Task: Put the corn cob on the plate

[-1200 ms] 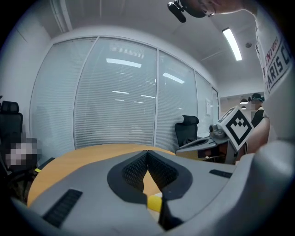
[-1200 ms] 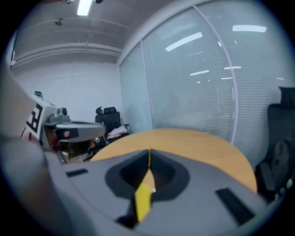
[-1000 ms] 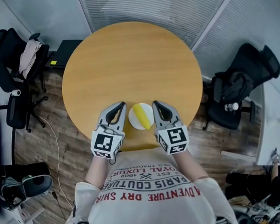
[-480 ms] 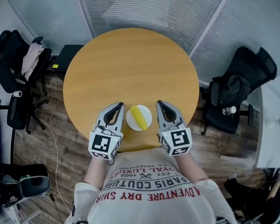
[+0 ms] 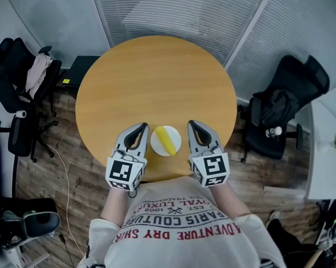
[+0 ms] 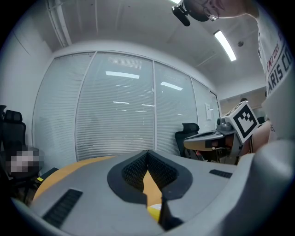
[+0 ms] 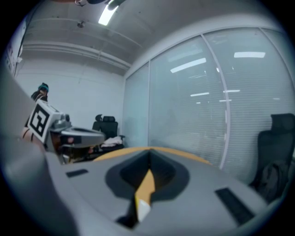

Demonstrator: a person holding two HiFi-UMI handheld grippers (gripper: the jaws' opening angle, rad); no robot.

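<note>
A yellow corn cob (image 5: 167,139) lies on a small white plate (image 5: 157,143) near the front edge of the round wooden table (image 5: 155,76). My left gripper (image 5: 139,128) hovers just left of the plate, shut and holding nothing. Just right of the plate is my right gripper (image 5: 193,125), also shut and empty. In the left gripper view the closed jaws (image 6: 147,153) point over the table, and a bit of the yellow cob (image 6: 155,213) shows below them. In the right gripper view a sliver of the white plate (image 7: 143,209) shows under the closed jaws (image 7: 149,154).
Black office chairs stand on the wooden floor at the left (image 5: 17,70) and right (image 5: 282,107) of the table. Glass walls with blinds (image 5: 180,15) run behind it. The person's torso is close to the table's front edge.
Both grippers have drawn slightly outward from the plate and lifted a little. The corn cob and the plate have stayed where they were.
</note>
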